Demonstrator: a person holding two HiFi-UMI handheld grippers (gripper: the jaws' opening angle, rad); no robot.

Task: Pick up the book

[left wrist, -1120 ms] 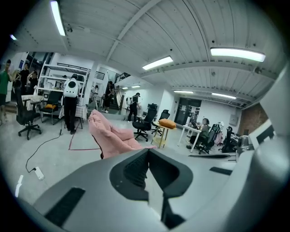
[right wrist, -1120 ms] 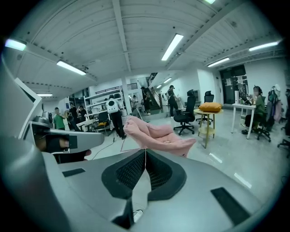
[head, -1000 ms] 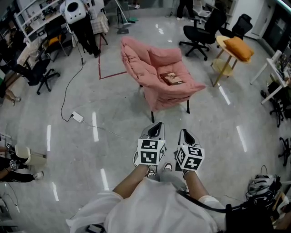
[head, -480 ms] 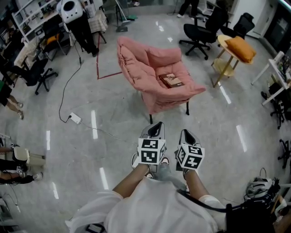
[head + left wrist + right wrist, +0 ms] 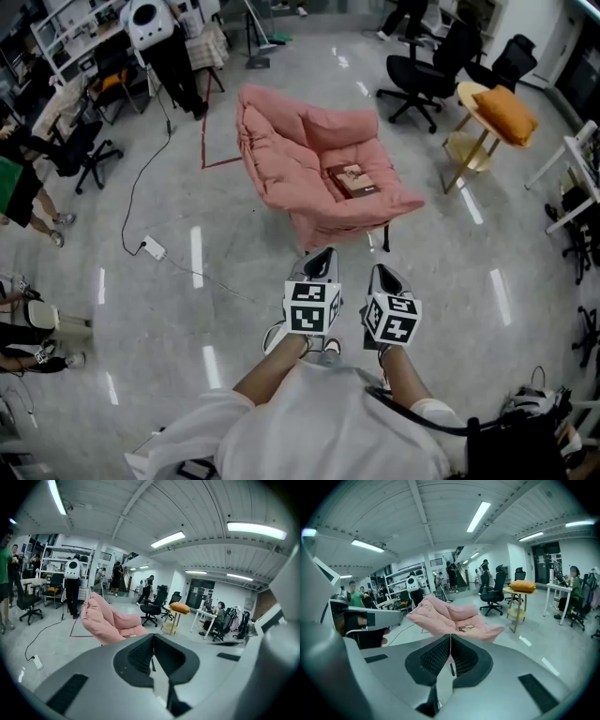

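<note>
The book (image 5: 354, 178) lies flat on the seat of the pink armchair (image 5: 281, 159), well ahead of both sets of fingertips and a little to their right. It looks thin, stiff and light, probably smooth-covered. Since it sits on soft padding, a free edge pinched across cover and pages seems the best hold. The seat carries nothing else visible. The left gripper (image 5: 324, 257) and right gripper (image 5: 379, 274) sit side by side, jaws pressed together on nothing. Further right, a side table (image 5: 464, 92) bears an orange cushion (image 5: 511, 103).
</note>
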